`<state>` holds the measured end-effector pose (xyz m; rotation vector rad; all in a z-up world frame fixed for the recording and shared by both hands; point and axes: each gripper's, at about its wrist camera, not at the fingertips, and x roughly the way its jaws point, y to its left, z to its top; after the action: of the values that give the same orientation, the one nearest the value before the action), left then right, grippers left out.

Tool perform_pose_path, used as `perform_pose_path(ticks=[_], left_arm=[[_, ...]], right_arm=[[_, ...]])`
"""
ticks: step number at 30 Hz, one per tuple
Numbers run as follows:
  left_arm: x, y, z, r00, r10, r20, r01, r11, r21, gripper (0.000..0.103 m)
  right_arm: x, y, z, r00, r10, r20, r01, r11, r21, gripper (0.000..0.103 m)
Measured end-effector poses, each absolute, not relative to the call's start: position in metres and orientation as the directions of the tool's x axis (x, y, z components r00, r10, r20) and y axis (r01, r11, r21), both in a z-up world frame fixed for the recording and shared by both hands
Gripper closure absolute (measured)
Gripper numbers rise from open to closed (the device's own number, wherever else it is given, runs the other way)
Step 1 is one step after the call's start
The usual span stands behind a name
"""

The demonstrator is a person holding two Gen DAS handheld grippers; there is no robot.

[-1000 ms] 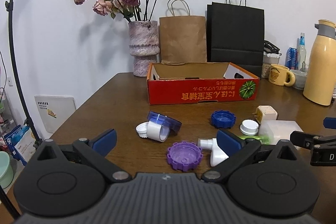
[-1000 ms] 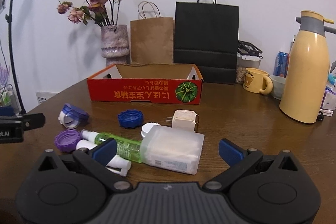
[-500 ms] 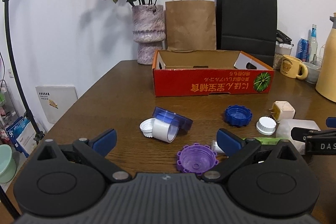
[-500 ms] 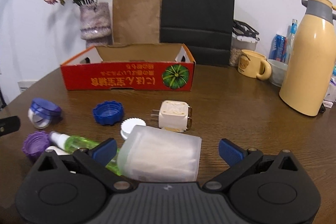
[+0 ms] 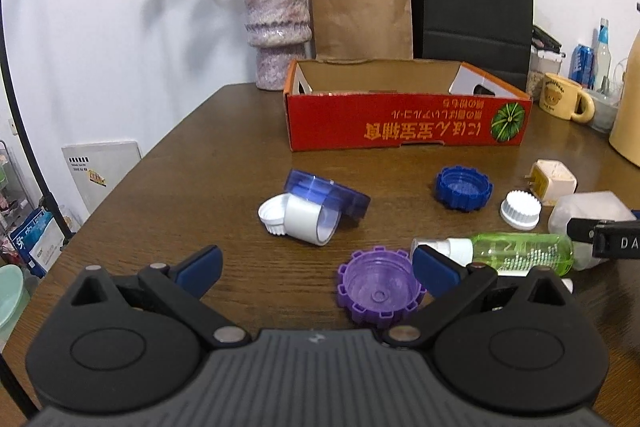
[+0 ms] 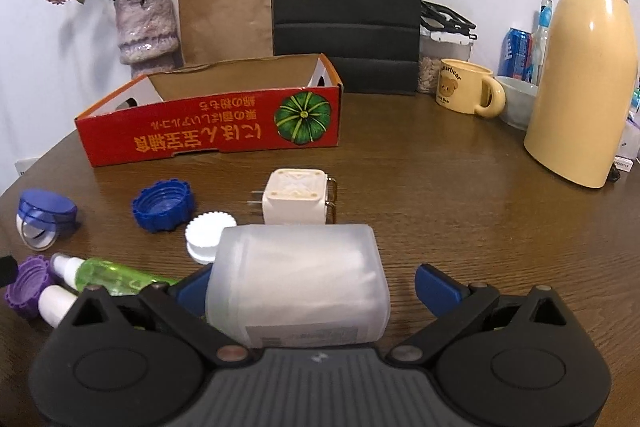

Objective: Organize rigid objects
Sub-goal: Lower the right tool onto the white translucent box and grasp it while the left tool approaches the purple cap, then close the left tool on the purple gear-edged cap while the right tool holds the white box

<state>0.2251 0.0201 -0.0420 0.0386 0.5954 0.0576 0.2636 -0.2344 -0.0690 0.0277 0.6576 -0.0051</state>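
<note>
A translucent white box (image 6: 296, 283) lies on the table between the wide-apart fingers of my open right gripper (image 6: 314, 289), closer to the left finger. Just beyond it are a cream charger plug (image 6: 296, 201), a white cap (image 6: 208, 235) and a blue cap (image 6: 163, 205). A green spray bottle (image 6: 112, 275) lies to the left. My left gripper (image 5: 316, 267) is open and low over the table. A purple cap (image 5: 380, 287) sits by its right finger. Ahead lie a blue-lidded jar with a white roll (image 5: 320, 203). The red cardboard box (image 5: 404, 123) stands open behind.
A vase of dried roses (image 5: 278, 31), a brown paper bag (image 5: 360, 11) and a black bag (image 5: 476, 3) line the wall. A yellow mug (image 6: 466, 87), a bowl and a tall cream jug (image 6: 584, 75) stand at the right. The table's edge curves away at the left.
Both grippers have moved forward and lower. The translucent box now lies between the right gripper's fingers. The purple cap is nearer to the left gripper's right finger.
</note>
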Motion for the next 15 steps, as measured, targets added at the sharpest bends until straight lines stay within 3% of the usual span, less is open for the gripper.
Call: perform_pose_path(ticks=[4, 15], left_arm=[[0.229, 0.02, -0.047, 0.813, 0.065, -0.579, -0.038, 0.998, 0.059, 0.0], [0.232, 0.015, -0.054, 0.799, 0.033, -0.6, -0.005, 0.999, 0.049, 0.0]], right_arm=[[0.267, -0.237, -0.073, 0.787, 0.025, -0.616, 0.002, 0.999, 0.043, 0.021], [0.256, -0.237, -0.069, 0.832, 0.073, -0.549, -0.041, 0.997, 0.071, 0.021]])
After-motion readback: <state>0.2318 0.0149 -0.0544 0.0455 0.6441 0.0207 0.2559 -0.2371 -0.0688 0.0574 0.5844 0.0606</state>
